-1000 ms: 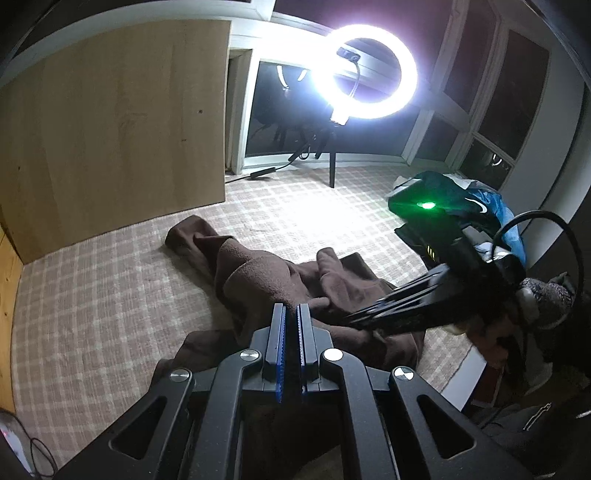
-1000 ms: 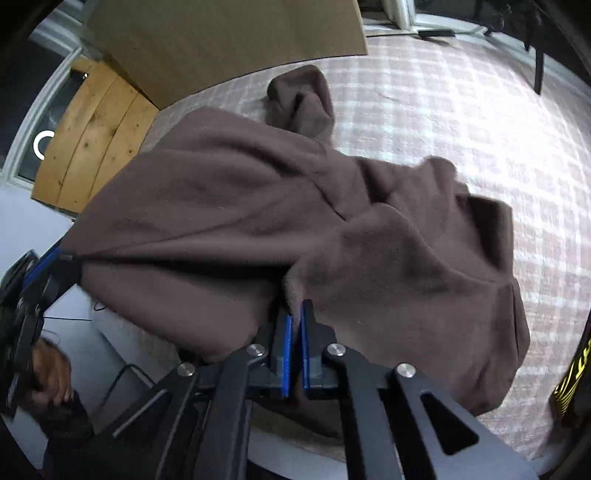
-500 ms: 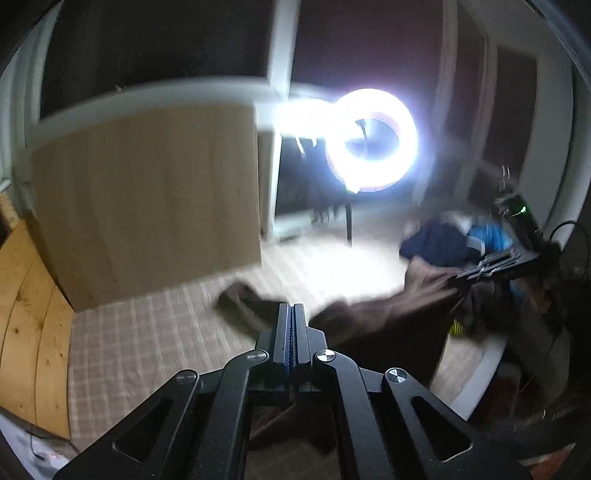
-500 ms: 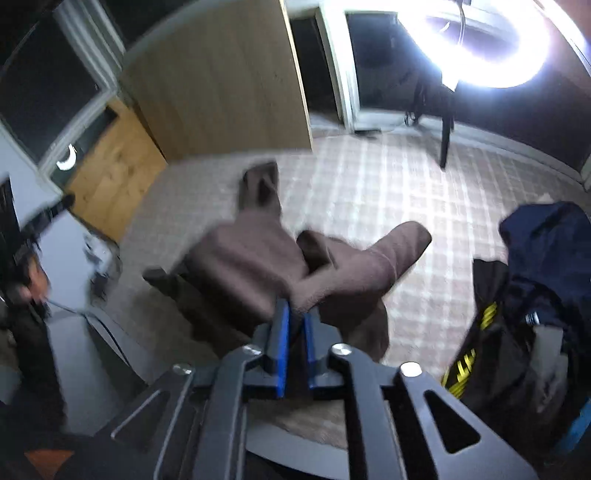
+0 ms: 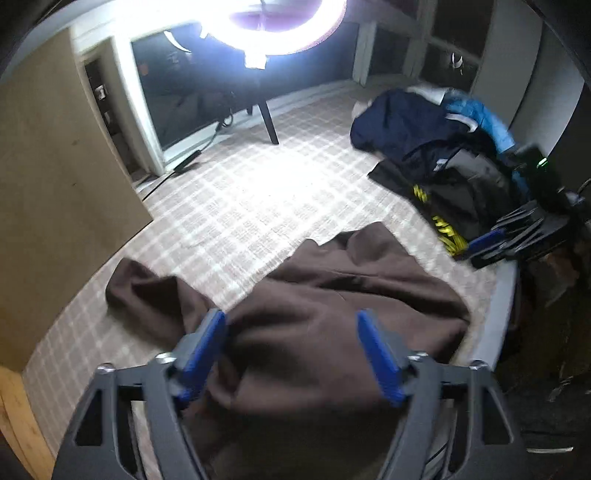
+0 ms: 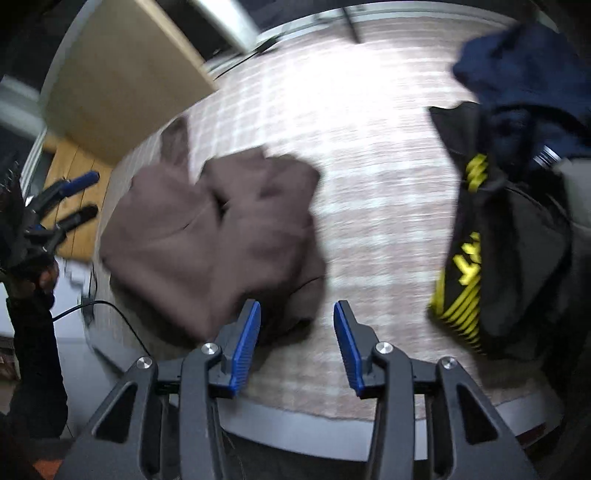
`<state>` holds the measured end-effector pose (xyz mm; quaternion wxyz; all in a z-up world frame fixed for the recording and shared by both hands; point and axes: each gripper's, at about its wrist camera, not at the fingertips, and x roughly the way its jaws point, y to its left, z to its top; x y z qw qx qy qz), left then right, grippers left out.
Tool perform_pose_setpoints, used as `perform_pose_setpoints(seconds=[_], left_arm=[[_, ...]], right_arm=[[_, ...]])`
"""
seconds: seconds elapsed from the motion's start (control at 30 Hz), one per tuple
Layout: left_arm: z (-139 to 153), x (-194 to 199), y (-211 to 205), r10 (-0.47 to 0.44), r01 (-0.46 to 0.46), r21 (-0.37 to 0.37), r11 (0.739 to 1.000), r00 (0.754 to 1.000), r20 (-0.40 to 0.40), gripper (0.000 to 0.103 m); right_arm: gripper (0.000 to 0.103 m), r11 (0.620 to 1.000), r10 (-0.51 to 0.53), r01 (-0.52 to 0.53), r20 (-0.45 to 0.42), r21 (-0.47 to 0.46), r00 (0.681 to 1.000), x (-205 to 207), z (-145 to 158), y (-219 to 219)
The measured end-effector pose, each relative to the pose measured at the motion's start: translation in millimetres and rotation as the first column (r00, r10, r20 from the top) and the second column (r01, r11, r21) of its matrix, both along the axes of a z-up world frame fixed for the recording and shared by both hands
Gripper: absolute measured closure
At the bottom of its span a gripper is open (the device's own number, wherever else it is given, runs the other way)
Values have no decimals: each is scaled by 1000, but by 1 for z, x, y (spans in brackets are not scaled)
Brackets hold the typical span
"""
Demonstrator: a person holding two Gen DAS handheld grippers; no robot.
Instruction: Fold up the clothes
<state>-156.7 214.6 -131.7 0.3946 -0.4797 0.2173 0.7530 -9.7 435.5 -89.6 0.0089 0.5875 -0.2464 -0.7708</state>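
Observation:
A brown fleece garment [image 5: 332, 302] lies bunched on the checked cover [image 5: 258, 192], one sleeve trailing out to the left. My left gripper [image 5: 290, 319] hangs just over its near part. Its jaws are opening, the cloth shows below the gap, and the blue pads do not press on it. In the right wrist view the garment [image 6: 221, 229] is blurred, left of centre. My right gripper [image 6: 297, 308] hovers at its right edge, jaws opening, with only the cover [image 6: 369, 129] in the gap. Each gripper shows in the other's view: the right gripper [image 5: 491, 243] and the left gripper [image 6: 86, 194].
A pile of dark, navy and blue clothes [image 5: 424, 147] with yellow print [image 6: 469, 266] fills the right side of the cover. A ring light [image 5: 280, 22] on a stand glares at the back. A wooden board [image 5: 55, 184] stands at the left. The cover's front edge is close below me.
Both grippers were shut on the brown garment and held it up. Now both stand apart from it with jaws spread, and the garment lies on the cover. Both views swung sideways.

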Motion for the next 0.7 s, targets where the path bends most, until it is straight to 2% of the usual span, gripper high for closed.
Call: perform_pose_setpoints(seconds=[0.03,0.07,0.1,0.17,0.2,0.27,0.37,0.43,0.53,0.57,0.6,0.7], left_arm=[[-12,-2,6,-6,7,-23,1000,999,33,30],[-24,-5,11,-12,15,-46,999,998,65,36],[-35,-7,17,-16,23,-68,997,995,98,64],[-53,-8,22,-17,31,-91,995,988,151,99],[-56,-5,20,-13,28,-86,996,986,167,100],[-47,6,12,-24,31,-46,998,990,140,100],[-6,16,-31,45,-49,50,998,996,79,100],[21,19,-75,123,-124,90,988,992,19,100],[23,16,-149,295,-295,54,954,955,5,99],[15,14,-167,346,-346,17,938,938,19,94],[5,12,-183,394,-393,-27,919,919,35,91],[-9,16,-208,488,-485,-102,868,873,-1,93]], right_arm=[[62,1000,-23,23,1,1,1000,2,-4,9],[62,999,-44,44,3,1,999,3,-7,17],[62,999,-54,54,9,0,998,3,-11,21],[62,997,-78,78,19,-6,997,-4,-18,23],[62,996,-86,86,21,-5,996,-6,-21,23],[62,995,-100,100,26,-3,995,-12,-25,23],[62,996,-82,82,8,17,997,-26,-22,17],[62,999,-42,42,-20,29,999,-38,-16,9],[62,999,8,-7,-41,38,999,-52,-13,-2],[61,999,29,-27,-40,41,999,-56,-14,-6],[61,998,52,-50,-36,49,998,-62,-16,-14],[61,987,138,-135,-29,82,990,-77,-21,-35]])
